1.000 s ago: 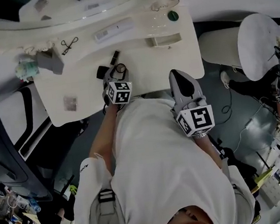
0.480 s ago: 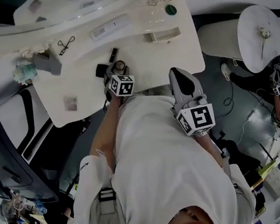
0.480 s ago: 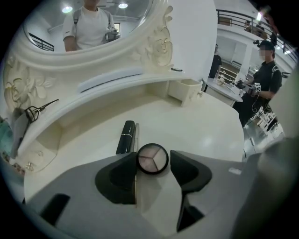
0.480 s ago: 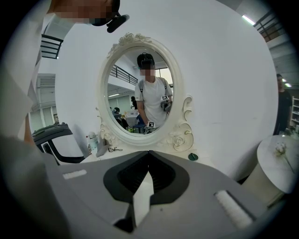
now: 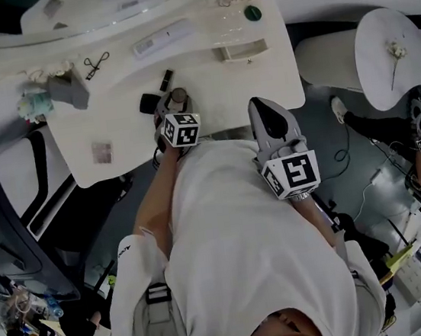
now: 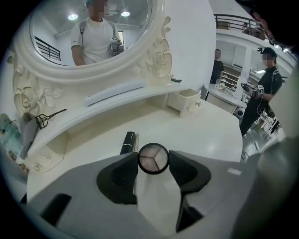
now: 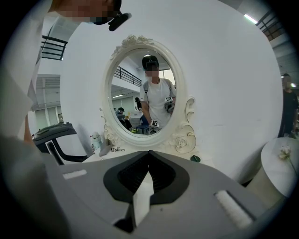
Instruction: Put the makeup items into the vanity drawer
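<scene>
A round black compact [image 6: 153,158] with three pale shades sits between the fingertips of my left gripper [image 6: 153,161], and both pads touch its rim. The jaws have just been closing on it. In the head view the compact [image 5: 179,96] is over the middle of the white vanity top [image 5: 207,87], just ahead of the left gripper [image 5: 175,108]. A black tube [image 6: 128,142] lies just beyond it, and a black square case [image 5: 149,103] lies to its left. The small open drawer [image 5: 241,50] stands at the back right. My right gripper [image 5: 262,112] is shut and empty at the table's front edge.
An eyelash curler [image 5: 94,63], a long white box [image 5: 162,37] and a green disc [image 5: 252,13] lie on the raised back shelf. A small clear square [image 5: 101,152] lies near the left front corner. The oval mirror [image 7: 144,95] rises behind. A round white side table [image 5: 392,55] stands to the right.
Hardly anything differs: the view has shifted a little, and both grippers keep their places by the vanity.
</scene>
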`<state>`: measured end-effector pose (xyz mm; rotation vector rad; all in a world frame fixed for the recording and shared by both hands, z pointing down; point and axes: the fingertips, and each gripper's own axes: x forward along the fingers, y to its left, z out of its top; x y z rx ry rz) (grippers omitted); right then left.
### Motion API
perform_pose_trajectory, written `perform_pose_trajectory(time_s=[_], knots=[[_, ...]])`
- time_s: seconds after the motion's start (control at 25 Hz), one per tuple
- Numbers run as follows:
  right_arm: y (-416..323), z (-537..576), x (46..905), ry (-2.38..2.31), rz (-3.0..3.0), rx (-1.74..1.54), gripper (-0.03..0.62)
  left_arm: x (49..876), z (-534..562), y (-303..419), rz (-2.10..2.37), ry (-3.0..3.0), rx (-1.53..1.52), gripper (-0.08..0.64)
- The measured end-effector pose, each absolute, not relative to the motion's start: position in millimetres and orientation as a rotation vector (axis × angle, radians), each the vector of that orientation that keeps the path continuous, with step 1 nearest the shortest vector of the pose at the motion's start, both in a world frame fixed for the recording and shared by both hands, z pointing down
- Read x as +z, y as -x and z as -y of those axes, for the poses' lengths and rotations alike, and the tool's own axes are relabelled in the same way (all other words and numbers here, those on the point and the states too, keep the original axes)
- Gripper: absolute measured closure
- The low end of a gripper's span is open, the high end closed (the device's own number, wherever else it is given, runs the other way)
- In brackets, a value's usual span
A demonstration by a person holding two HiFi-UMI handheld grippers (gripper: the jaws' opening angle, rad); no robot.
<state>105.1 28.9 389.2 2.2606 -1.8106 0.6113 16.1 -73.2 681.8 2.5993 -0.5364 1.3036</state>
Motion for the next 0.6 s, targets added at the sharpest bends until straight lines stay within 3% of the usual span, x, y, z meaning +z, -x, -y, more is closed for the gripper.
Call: perform_pose_trajectory(time_s=[0.6], knots=[[-160,-70,386,-2.268,1.846,0.602,0.584,617,31,-116,0.486,-2.660,1.060,0.344]])
